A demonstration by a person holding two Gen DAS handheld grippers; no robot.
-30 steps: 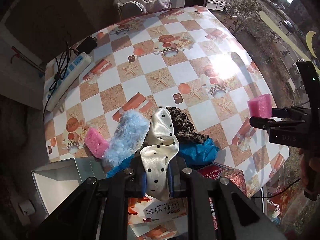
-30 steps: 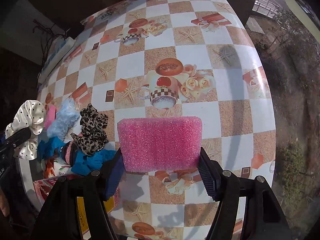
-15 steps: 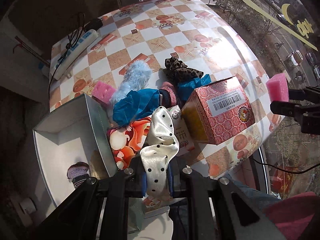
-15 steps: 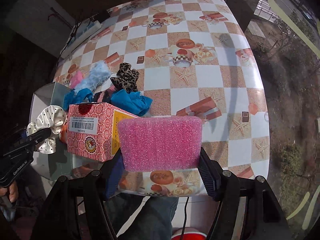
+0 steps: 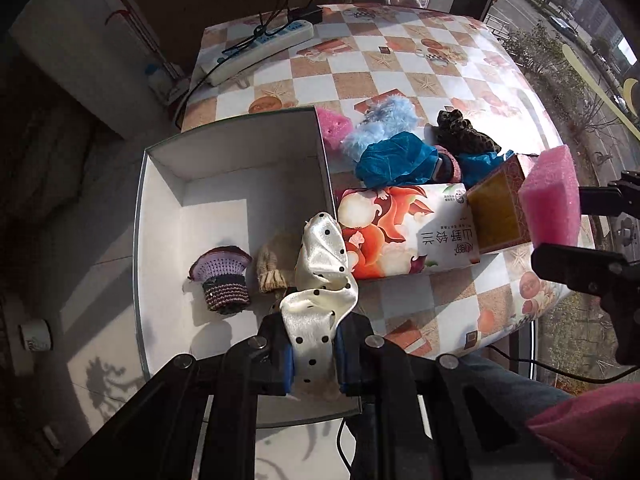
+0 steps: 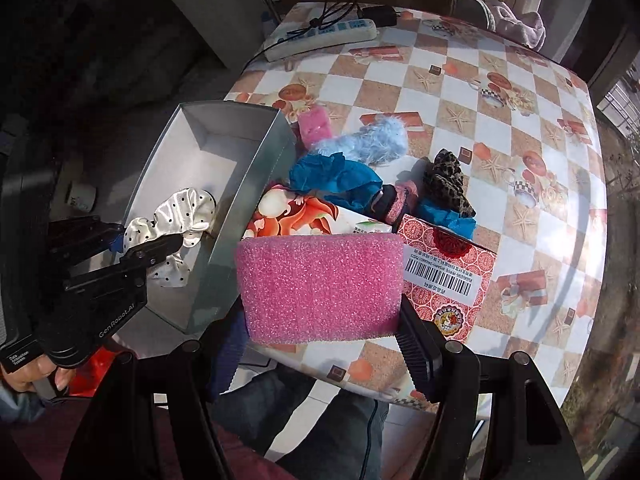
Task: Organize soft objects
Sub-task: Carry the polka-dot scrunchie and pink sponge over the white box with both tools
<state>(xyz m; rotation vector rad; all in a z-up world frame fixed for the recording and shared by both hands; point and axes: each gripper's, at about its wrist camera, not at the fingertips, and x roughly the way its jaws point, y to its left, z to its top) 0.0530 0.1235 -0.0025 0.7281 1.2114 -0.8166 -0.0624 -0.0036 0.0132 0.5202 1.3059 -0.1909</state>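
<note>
- Since the earlier frames, both grippers have drawn back from the table (image 5: 360,80); the left gripper (image 5: 314,354) now hangs over the open box (image 5: 236,160) with its scrunchie (image 5: 320,276).
- Left jaws are clamped on the white dotted scrunchie, above the box floor near its right wall.
- The right gripper (image 6: 320,320) pinches a pink sponge (image 6: 320,284) in the air, over the table's near edge beside the red carton (image 6: 448,276).
- Two knitted pieces (image 5: 222,280) lie in the box.
- A blue cloth (image 5: 396,160), a fluffy piece (image 5: 380,124) and a leopard scrunchie (image 5: 464,136) lie on the table.

Your left wrist view looks down past its fingers (image 5: 276,354) into the open box (image 5: 160,208); your right looks from high over the worktop (image 6: 500,128). Both share the box and the pile beyond.
</note>
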